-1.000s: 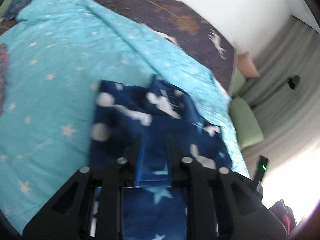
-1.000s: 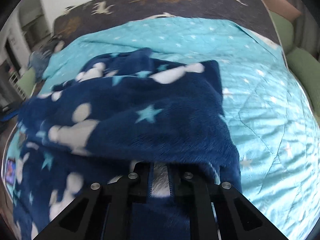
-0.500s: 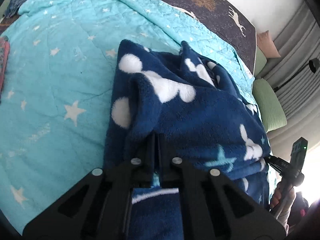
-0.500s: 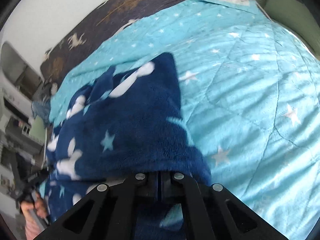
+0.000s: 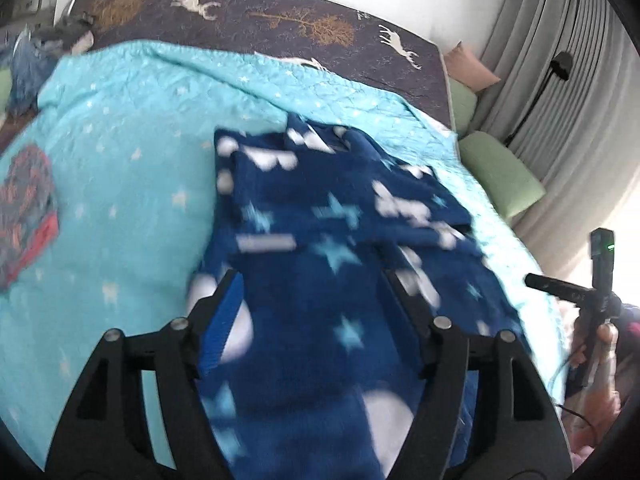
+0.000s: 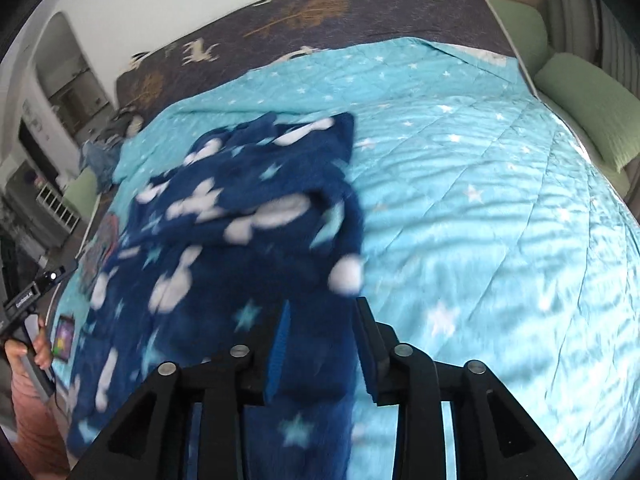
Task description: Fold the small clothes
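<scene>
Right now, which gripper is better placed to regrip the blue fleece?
Probably right. The right gripper has open jaws straddling the navy fleece garment edge; the left gripper gapes over flat mid-fabric.

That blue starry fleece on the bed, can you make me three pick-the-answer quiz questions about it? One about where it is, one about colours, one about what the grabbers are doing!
1. Where does the navy fleece garment lie?
A. on the turquoise quilt
B. on the floor
C. on a chair

2. What colour are its stars?
A. red
B. light blue
C. yellow

3. How do the left gripper and right gripper stand?
A. both clamped shut on it
B. one shut
C. both open

Answers: 1 A, quilt shows all around it. 2 B, pale blue stars among white blobs. 3 C, fingers spread with fleece between them.
</scene>
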Available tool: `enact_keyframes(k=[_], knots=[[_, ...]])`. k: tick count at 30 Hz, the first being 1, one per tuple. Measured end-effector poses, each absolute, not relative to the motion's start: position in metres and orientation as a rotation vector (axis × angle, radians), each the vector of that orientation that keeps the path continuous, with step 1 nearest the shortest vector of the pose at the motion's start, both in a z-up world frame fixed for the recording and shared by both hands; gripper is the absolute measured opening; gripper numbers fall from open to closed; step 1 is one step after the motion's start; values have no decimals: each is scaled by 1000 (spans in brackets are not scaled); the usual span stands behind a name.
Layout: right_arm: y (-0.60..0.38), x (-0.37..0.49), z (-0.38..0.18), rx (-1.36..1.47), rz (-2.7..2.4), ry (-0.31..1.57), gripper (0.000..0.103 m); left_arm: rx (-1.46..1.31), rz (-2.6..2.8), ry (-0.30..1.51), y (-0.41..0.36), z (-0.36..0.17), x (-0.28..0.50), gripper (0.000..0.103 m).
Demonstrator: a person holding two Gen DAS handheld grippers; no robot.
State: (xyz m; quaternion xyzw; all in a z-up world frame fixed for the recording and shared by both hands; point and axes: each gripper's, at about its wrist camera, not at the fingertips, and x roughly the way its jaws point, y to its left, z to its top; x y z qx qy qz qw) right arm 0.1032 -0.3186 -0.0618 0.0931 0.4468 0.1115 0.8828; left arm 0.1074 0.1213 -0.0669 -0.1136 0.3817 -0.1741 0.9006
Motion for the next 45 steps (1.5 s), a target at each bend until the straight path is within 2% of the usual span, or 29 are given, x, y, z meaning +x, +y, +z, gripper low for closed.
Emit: enact_keyframes(k=[6, 9, 14, 22, 31, 32, 35, 36, 37, 39, 40, 45], knots=[[-252, 45, -61, 59, 553, 978, 41, -154, -499, 861, 90, -76, 31, 71], [-211, 7, -63, -53, 746, 993, 48, -187, -642, 878, 78, -77, -3, 71], [-161, -50, -78, -299, 874, 1004, 49, -74, -720, 897, 56, -83, -48, 71], [-168, -77, -86, -294, 840, 1005, 49, -19, -745, 890, 43, -89, -81, 71], [-172, -98, -91, -349, 707, 913, 49, 129, -696, 866, 25, -100, -117, 71], [-169, -97, -93, -364, 691, 896, 49, 153, -680, 859, 22, -102, -117, 69], [-158, -92, -97, -363, 709, 863, 48, 197, -628, 849, 12, -109, -111, 54], [-156, -90, -98, -354, 713, 861, 44, 194, -620, 849, 10, -111, -107, 48], [-155, -86, -99, -324, 712, 854, 29, 178, -625, 850, 9, -113, -103, 39], [-157, -77, -99, -233, 724, 862, 10, 145, -612, 853, 10, -113, -99, 32], [-162, -71, -98, -154, 740, 872, 10, 128, -605, 853, 11, -113, -98, 25], [-180, -63, -91, 62, 801, 882, 9, -91, -604, 842, 38, -99, -93, 20]])
